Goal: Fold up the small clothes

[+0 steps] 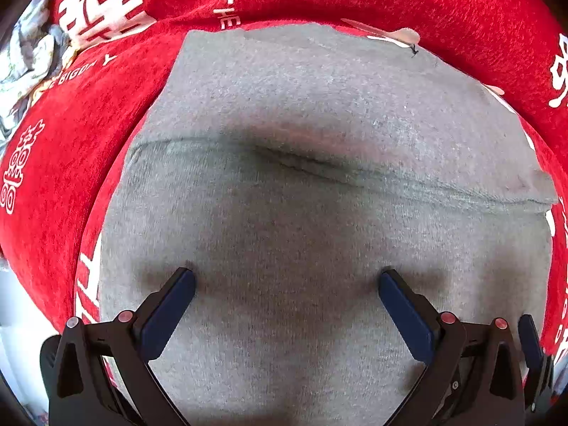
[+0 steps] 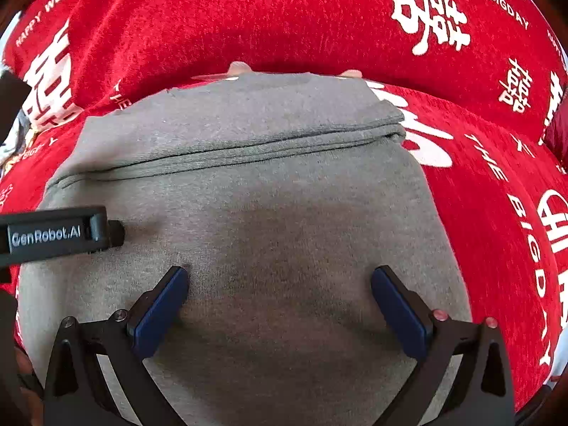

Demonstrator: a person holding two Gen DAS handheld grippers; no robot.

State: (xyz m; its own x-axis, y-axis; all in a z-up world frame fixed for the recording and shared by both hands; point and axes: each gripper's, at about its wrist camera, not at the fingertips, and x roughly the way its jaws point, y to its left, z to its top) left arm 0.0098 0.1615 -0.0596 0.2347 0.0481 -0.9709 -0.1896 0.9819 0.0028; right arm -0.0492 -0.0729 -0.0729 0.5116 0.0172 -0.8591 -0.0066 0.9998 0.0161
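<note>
One grey garment (image 1: 319, 113) lies folded on a red cloth (image 1: 71, 163) printed with white characters and English lettering, and both of my grippers hang over it, pointing steeply down. My left gripper (image 1: 287, 280) has its two blue-padded fingers (image 1: 170, 312) spread wide, tips at or just above the knit, with nothing caught between them but flat fabric. My right gripper (image 2: 279, 277) stands the same way, jaws fully apart, its two blue pads (image 2: 159, 312) clear of any pinch of cloth. One fold line runs across the garment in each view, the nearer layer's edge lying on the farther one; on the right that edge shows several stacked layers. From the right wrist view, one black finger of my left gripper (image 2: 60, 234), bearing a white brand name, reaches in from the left edge over the garment. A heap of pale patterned fabric (image 1: 28, 56) sits at the far left of the left wrist view.
</note>
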